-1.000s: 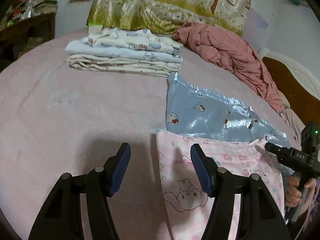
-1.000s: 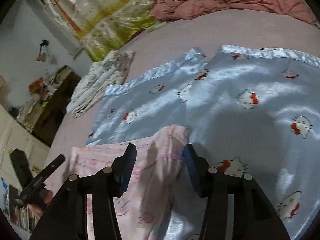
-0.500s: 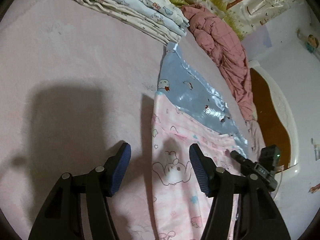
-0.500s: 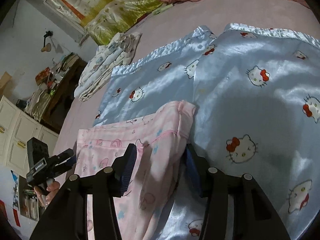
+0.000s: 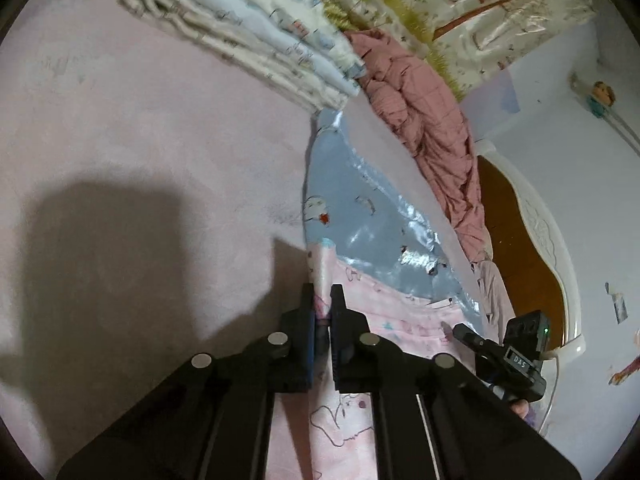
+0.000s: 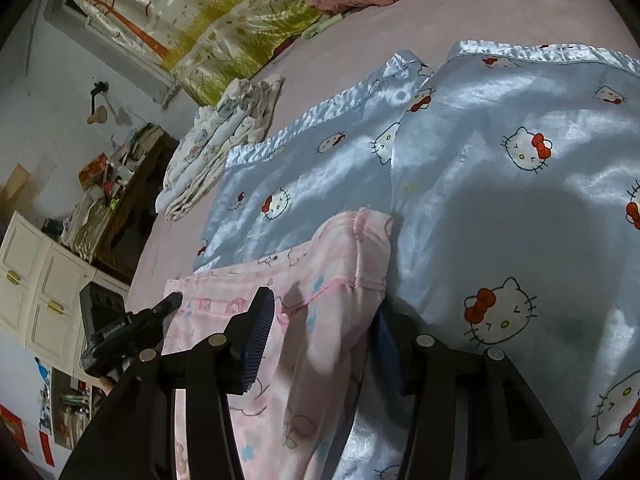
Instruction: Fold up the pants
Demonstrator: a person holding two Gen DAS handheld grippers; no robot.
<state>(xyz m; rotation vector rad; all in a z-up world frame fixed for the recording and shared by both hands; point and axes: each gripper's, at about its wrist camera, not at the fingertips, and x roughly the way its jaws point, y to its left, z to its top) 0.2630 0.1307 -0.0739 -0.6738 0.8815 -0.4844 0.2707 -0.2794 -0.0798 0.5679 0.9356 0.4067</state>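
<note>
Left gripper point(image 5: 320, 312) jaws, wide apart a moment ago, now pinched shut on pants point(image 5: 340, 412) edge. Right gripper point(image 6: 326, 320) jaws half open, pants hem bunched between, unclamped. Fold can start once right closes.

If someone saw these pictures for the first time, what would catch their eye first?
Most likely the shiny blue cat-print pants spread across the pink bed, with pink pants lying on their near end. Next, the left gripper shut on the pink pants' edge, and the right gripper straddling a raised fold.
</note>
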